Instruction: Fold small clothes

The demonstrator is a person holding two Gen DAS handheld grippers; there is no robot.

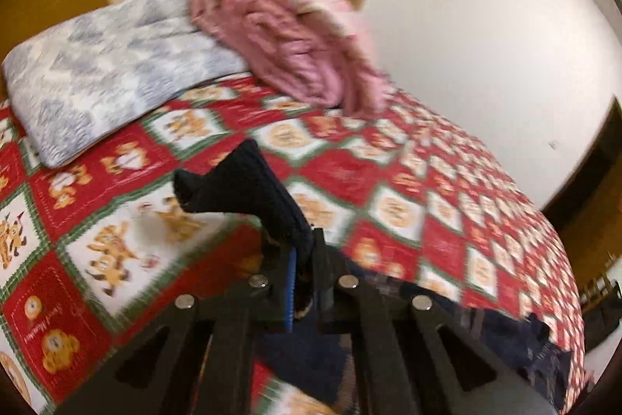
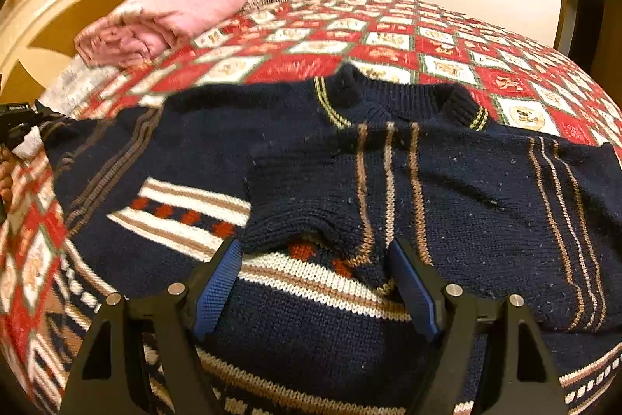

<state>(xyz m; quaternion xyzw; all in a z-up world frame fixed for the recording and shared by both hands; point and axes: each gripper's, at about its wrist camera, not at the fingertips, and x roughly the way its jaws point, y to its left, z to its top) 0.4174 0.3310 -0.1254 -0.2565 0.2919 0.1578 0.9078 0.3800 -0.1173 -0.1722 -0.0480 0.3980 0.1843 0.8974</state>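
A navy knit sweater [image 2: 311, 158] with tan stripes and a white-and-red band lies on the bed. One sleeve is folded across its body. My right gripper [image 2: 315, 259] is open and empty just above the folded sleeve's edge. My left gripper [image 1: 301, 255] is shut on a navy part of the sweater [image 1: 248, 189], likely a sleeve cuff, and holds it lifted above the bedspread. More of the sweater [image 1: 505, 333] trails off at the lower right of the left wrist view.
The bed has a red, green and white cartoon quilt [image 1: 369, 174]. A blue-grey patterned pillow [image 1: 105, 72] and a bundled pink blanket [image 1: 287, 34] lie by the cream and gold headboard [image 2: 58, 10]. A white wall [image 1: 486, 45] stands beyond the bed.
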